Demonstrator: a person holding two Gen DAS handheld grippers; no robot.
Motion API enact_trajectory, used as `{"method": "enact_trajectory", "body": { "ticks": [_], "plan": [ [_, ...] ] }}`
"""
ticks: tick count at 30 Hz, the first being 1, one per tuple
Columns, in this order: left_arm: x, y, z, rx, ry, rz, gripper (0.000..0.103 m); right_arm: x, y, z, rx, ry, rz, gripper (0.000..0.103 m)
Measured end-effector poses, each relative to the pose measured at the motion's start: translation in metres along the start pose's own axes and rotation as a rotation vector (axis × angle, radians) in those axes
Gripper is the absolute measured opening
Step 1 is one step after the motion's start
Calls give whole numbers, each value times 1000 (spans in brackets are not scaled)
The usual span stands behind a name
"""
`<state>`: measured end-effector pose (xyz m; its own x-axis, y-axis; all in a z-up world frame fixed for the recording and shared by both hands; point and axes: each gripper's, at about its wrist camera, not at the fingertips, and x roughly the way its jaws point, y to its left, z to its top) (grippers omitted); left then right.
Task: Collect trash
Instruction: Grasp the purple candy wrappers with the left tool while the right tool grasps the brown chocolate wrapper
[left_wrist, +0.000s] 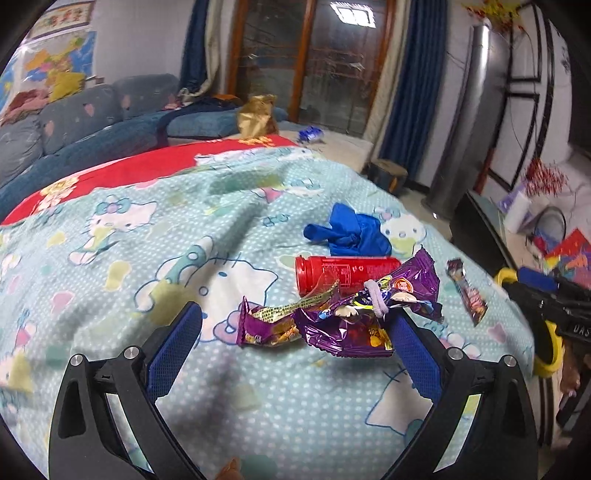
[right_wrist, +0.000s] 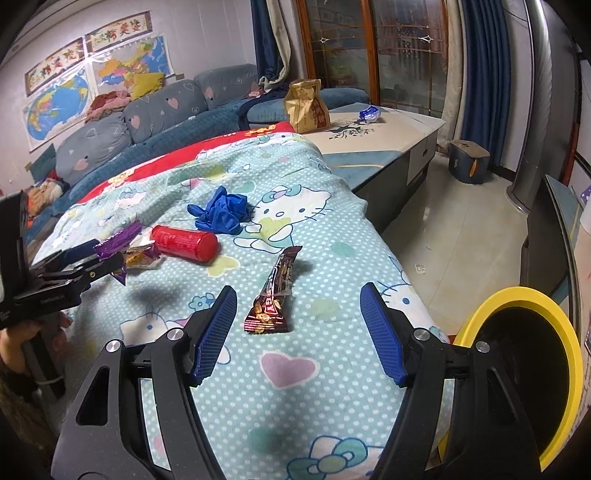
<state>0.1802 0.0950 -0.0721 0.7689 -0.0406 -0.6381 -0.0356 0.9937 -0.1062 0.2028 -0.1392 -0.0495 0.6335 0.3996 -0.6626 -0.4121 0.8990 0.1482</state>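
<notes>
Trash lies on a bed with a light-blue cartoon-cat blanket (left_wrist: 258, 398). My left gripper (left_wrist: 295, 321) is open, low over the blanket. A heap of crumpled purple snack wrappers (left_wrist: 354, 325) sits between its fingers and brushes the right finger. Just behind lie a red plastic tube (left_wrist: 347, 273) on its side and a balled blue glove (left_wrist: 351, 232). My right gripper (right_wrist: 299, 291) is open over a brown snack-bar wrapper (right_wrist: 273, 295), which lies flat between the fingertips, touching neither. The left gripper (right_wrist: 99, 258) shows at the left edge of the right wrist view, by the purple wrappers (right_wrist: 118, 240).
A black bin with a yellow rim (right_wrist: 517, 369) stands off the bed's right side, close to my right hand. Beyond the bed a low cabinet (right_wrist: 399, 125) carries a gold paper bag (right_wrist: 306, 107) and a blue packet (right_wrist: 369, 112). A sofa (right_wrist: 166, 110) runs along the left; tiled floor (right_wrist: 461, 229) lies right.
</notes>
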Motion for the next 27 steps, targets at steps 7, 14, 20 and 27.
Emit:
{"method": "enact_trajectory", "body": {
  "ticks": [7, 14, 20, 27],
  "plan": [
    [17, 6, 3, 6, 49, -43, 96, 20, 4, 3, 9, 40, 20, 61],
    [27, 7, 1, -9, 87, -74, 84, 45, 7, 3, 47, 99, 56, 50],
    [28, 2, 0, 7, 96, -74, 68, 58, 8, -2, 75, 133, 69, 22],
    [25, -3, -2, 22, 91, -82, 44, 50, 8, -5, 61, 122, 67, 17]
  ]
}}
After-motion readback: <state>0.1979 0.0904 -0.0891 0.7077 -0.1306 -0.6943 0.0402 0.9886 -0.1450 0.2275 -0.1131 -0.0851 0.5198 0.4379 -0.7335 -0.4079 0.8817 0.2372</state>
